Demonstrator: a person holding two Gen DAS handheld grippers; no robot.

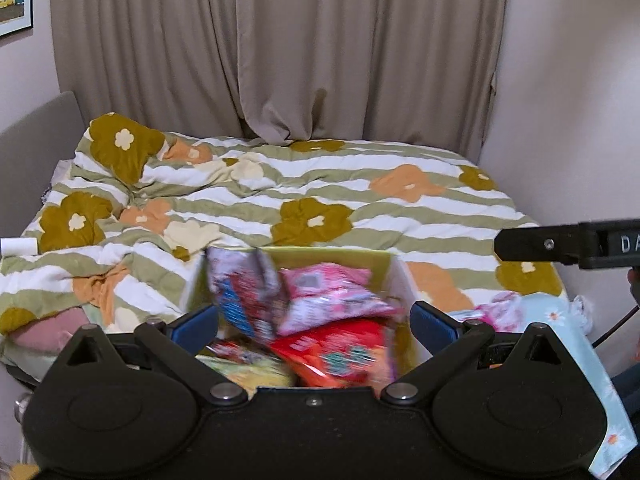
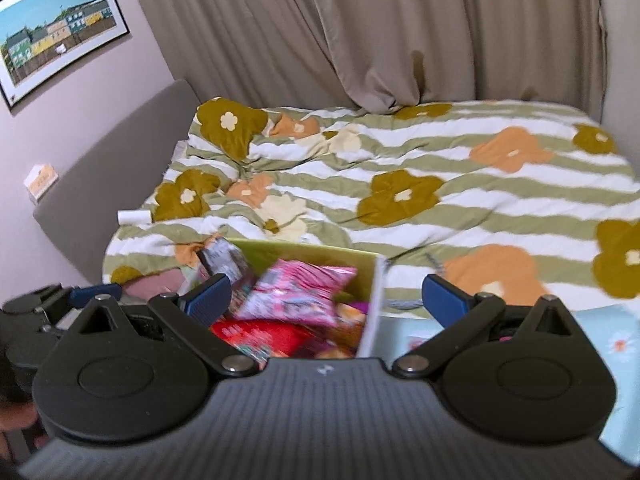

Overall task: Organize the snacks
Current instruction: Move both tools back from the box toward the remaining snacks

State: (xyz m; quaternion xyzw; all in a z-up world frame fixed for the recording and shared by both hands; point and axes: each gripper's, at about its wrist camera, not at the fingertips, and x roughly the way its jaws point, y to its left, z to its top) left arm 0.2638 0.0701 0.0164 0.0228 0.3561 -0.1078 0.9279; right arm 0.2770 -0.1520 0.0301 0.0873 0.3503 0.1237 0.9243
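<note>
An open box (image 1: 332, 256) with white walls and a green inside sits on the bed's near edge. Snack packets lie piled in it: a pink packet (image 1: 328, 296) on top, a red packet (image 1: 340, 356) below, a purple packet (image 1: 240, 288) leaning at the left and a yellow-green packet (image 1: 248, 368) at the bottom. My left gripper (image 1: 315, 322) hovers open over the box, holding nothing. My right gripper (image 2: 327, 298) is also open and empty, above the box (image 2: 372, 312), the pink packet (image 2: 296, 292) and the red packet (image 2: 260, 336). Another pink packet (image 1: 500, 314) lies outside, right of the box.
A flowered striped duvet (image 1: 360, 208) covers the bed, with a grey headboard (image 2: 120, 148) at the left and curtains (image 1: 280, 60) behind. A light blue daisy cloth (image 2: 616, 340) lies at the right. A white roll (image 2: 134, 217) rests near the headboard.
</note>
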